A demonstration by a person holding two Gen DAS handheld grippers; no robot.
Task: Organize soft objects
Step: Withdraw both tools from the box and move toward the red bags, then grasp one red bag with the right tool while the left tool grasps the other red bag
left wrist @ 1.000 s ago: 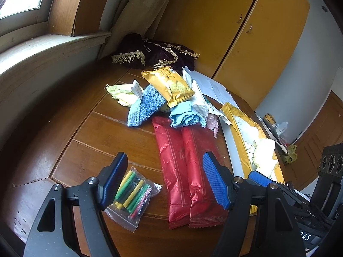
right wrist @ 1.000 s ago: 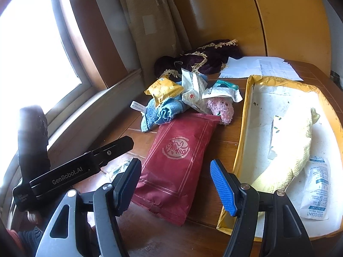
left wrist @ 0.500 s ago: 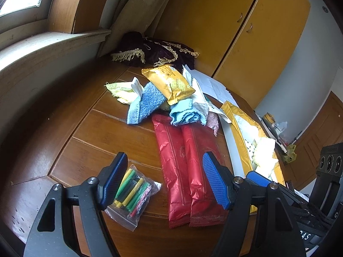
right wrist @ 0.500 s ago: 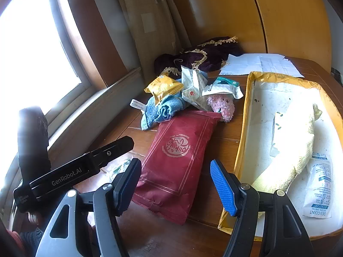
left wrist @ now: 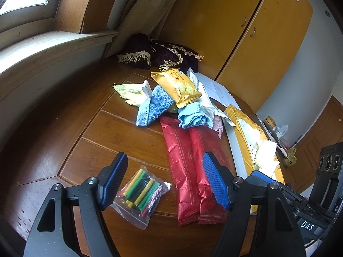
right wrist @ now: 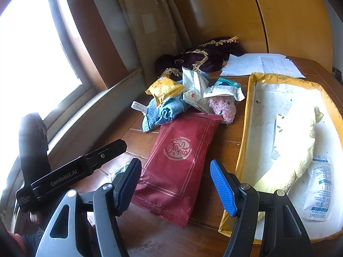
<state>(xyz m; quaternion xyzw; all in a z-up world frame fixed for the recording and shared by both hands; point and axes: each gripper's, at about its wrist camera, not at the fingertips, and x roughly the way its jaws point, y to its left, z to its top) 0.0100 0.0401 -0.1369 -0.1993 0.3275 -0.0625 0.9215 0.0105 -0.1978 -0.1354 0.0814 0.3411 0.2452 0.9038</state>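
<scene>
A heap of soft things lies mid-table: a blue towel [left wrist: 154, 106], a light blue cloth [left wrist: 193, 118], a pale yellow cloth [left wrist: 128, 92], a pink fluffy piece [right wrist: 223, 108] and a yellow snack packet [left wrist: 178, 86]. A red foil packet [right wrist: 178, 162] lies in front of the heap. My left gripper [left wrist: 165, 182] hangs open above a clear bag of coloured tubes [left wrist: 140, 189] and the red packet [left wrist: 193, 171]. My right gripper [right wrist: 175, 186] is open over the red packet's near end. A cream towel [right wrist: 298, 147] lies in the yellow-edged tray [right wrist: 244, 141].
A dark purple fringed cloth [left wrist: 158, 52] and white papers [right wrist: 263, 65] lie at the table's back. A desiccant sachet [right wrist: 319, 192] rests in the tray. A window sill [left wrist: 53, 49] runs along the left; yellow cupboard doors [left wrist: 246, 32] stand behind. The left gripper's body [right wrist: 70, 173] shows at left.
Both grippers have drifted slightly forward toward the heap; their jaws stay open. Nothing on the table has moved.
</scene>
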